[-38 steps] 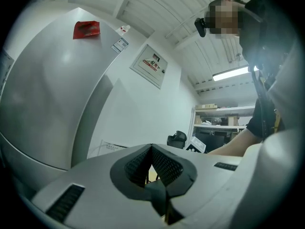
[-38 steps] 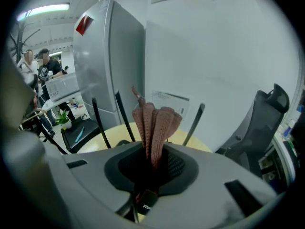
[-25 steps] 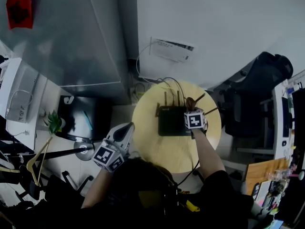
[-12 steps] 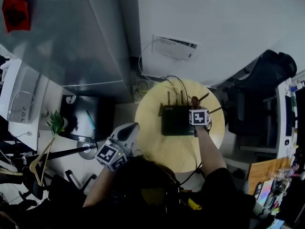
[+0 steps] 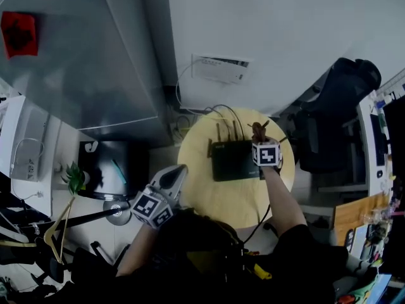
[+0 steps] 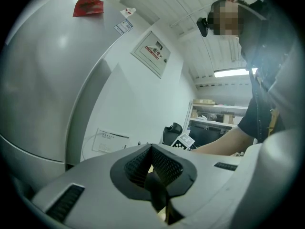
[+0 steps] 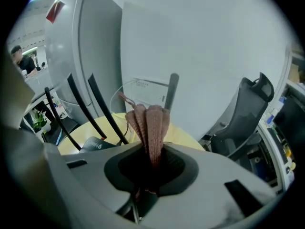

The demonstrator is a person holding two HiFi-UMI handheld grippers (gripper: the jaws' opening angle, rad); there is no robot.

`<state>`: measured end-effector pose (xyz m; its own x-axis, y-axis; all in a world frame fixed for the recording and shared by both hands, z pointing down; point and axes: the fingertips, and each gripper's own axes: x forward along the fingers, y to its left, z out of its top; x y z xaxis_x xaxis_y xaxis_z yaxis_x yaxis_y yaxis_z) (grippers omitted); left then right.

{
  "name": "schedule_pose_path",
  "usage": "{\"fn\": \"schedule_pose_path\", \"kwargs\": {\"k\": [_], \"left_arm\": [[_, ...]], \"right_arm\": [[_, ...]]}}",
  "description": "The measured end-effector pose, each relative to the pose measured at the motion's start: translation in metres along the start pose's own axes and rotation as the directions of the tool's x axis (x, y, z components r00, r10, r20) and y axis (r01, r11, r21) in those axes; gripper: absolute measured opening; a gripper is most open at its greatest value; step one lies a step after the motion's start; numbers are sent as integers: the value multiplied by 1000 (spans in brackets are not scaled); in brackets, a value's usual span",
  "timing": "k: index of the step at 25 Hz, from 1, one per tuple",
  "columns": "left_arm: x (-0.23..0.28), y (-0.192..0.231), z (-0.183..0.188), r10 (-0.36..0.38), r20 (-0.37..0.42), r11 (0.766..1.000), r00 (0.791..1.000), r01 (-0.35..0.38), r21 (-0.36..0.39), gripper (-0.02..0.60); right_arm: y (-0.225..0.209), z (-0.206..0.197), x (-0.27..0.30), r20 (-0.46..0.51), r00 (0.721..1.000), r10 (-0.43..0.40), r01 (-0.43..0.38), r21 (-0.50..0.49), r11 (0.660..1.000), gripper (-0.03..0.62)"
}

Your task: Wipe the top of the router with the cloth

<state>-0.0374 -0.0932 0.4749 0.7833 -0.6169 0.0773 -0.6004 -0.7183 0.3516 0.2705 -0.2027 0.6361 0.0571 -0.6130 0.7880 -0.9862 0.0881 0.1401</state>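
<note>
The right gripper (image 5: 261, 142) is clamped tight on a pinkish-brown cloth (image 7: 151, 123), which stands bunched in a ribbed fold out of the closed jaws and pokes past them. The left gripper (image 5: 179, 170) hangs off the left edge of the round yellow table (image 5: 221, 202), jaws together on nothing, well apart from the work.

The black router (image 5: 233, 161) lies flat near the far edge of the table, its long axis running left to right, with its antennas (image 7: 107, 109) rising along the far side. The right gripper sits at the router's right end, near the far right corner. From there, in the right gripper view, the router's top lies down and to the left of the cloth, so the wipe probably has to run leftward along the long axis, on the near side of the antennas. The right hand is clearly the nearer 1. Whether the cloth touches the top cannot be told.
</note>
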Motion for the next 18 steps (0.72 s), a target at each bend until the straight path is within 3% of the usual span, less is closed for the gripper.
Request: {"fn": "schedule_pose_path", "kwargs": {"k": [12,18], "left_arm": [[6,-19,15,-67,43,998,997,66,20,-3],[13,-32,15,-108,38,994,993,107,26,-3]], "right_arm": [[-12,32,-53,124,992,-38,36,15,999,61],[-18,48,-90,245,969,-39,29,44,999,62]]}}
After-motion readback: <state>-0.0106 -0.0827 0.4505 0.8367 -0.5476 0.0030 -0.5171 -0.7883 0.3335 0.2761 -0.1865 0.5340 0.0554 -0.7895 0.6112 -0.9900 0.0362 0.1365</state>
